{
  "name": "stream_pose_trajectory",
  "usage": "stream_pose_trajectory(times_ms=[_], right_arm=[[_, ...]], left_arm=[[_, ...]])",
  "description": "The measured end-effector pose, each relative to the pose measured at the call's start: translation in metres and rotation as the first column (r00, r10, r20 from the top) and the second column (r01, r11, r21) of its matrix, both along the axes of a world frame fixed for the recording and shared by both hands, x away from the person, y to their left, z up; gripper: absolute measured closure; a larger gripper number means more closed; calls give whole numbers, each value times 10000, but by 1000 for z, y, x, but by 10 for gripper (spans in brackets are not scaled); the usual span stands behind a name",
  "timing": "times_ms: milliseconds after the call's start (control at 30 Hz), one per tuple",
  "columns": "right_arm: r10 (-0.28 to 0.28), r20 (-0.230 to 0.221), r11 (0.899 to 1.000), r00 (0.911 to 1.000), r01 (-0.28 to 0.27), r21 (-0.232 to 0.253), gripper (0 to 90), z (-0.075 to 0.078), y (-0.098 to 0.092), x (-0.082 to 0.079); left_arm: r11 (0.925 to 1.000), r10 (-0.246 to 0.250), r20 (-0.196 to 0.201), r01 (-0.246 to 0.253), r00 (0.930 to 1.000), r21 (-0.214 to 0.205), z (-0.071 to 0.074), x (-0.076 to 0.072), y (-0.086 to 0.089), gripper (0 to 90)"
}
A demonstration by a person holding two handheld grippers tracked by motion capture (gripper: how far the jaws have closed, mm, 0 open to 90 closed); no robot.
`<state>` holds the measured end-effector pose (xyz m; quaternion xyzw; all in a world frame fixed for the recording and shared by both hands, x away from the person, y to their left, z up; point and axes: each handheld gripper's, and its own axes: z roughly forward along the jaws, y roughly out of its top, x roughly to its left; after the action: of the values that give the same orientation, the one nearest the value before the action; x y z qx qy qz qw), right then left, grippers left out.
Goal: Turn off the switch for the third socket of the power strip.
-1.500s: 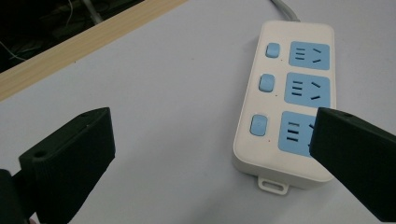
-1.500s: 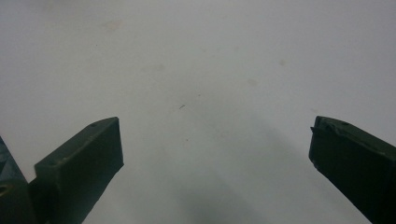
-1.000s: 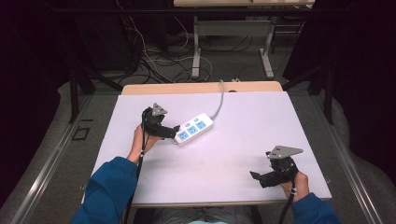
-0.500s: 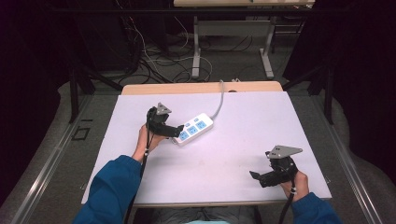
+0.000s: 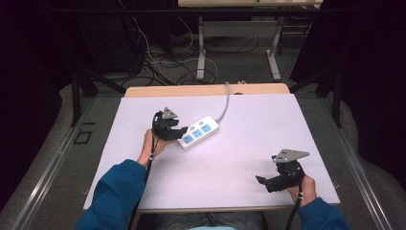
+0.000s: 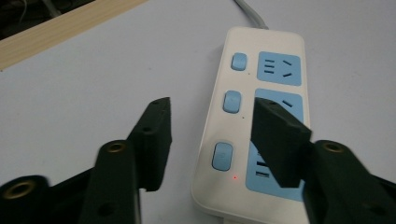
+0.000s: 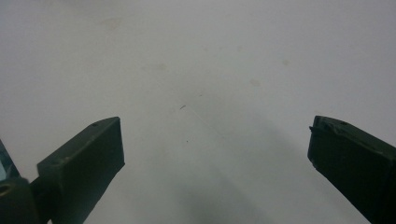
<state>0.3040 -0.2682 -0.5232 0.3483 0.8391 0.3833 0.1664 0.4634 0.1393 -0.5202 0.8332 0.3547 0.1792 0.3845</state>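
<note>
A white power strip [image 5: 197,132] with three blue sockets and three blue switches lies left of the table's middle. Its grey cable [image 5: 224,103] runs to the far edge. My left gripper [image 5: 178,132] is at the strip's near end and open. In the left gripper view the left gripper [image 6: 212,105] straddles the switch side of the power strip [image 6: 243,56]: one jaw is over the bare table, the other over the sockets. A small red light [image 6: 234,177] glows beside the nearest switch. My right gripper [image 5: 262,181] rests at the front right, and the right gripper [image 7: 215,126] is open wide over bare tabletop.
The white table [image 5: 249,120] has a wooden strip [image 5: 206,90] along its far edge. Beyond it on the floor are tangled cables [image 5: 158,62] and another table's metal legs [image 5: 201,48]. The right gripper is close to the table's front edge [image 5: 230,208].
My left gripper has edged a little to the right, closer over the power strip. The strip and the right gripper have stayed where they were.
</note>
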Motion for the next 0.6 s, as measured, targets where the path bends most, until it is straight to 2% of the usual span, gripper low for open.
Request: stream_pose_trajectory(times_ms=[33, 133, 167, 200, 233, 267, 300, 333, 433, 600], right_arm=[[-8, -5, 10000, 10000, 8, 0, 30, 0, 0, 0], [-13, -31, 10000, 10000, 12, -70, 30, 0, 1, 0], [16, -84, 9999, 10000, -17, -117, 31, 0, 0, 0], [16, -84, 9999, 10000, -17, -117, 31, 0, 0, 0], [22, -86, 10000, 10000, -23, -82, 31, 0, 0, 1], [22, -86, 10000, 10000, -23, -82, 31, 0, 0, 1], [40, -73, 9999, 10000, -41, -94, 32, 0, 0, 0], [40, -73, 9999, 10000, -41, -94, 32, 0, 0, 0], [1, -77, 10000, 10000, -1, -98, 32, 0, 0, 0], [61, -52, 9999, 10000, -61, -106, 33, 0, 0, 1]], left_arm=[[9999, -85, 1, 85, 10000, -128, -1, 0, 0, 575], [9997, -167, -52, 166, 9998, -155, -2, 0, 1, 682], [9994, -328, -193, 326, 9993, -108, -1, 0, 2, 720], [9995, -220, -59, 219, 9997, -218, -3, 0, 1, 720], [9992, -282, -40, 281, 9996, -282, -4, 1, 2, 793], [9991, -299, -45, 297, 9995, -303, -4, 1, 2, 793], [9989, -381, -115, 377, 9992, -267, -5, 1, 2, 863], [9989, -381, -115, 377, 9992, -267, -5, 1, 2, 887], [9978, -549, -206, 541, 9983, -393, -8, 1, 2, 900], [9975, -629, -176, 622, 9979, -340, -9, 1, 1, 900]])
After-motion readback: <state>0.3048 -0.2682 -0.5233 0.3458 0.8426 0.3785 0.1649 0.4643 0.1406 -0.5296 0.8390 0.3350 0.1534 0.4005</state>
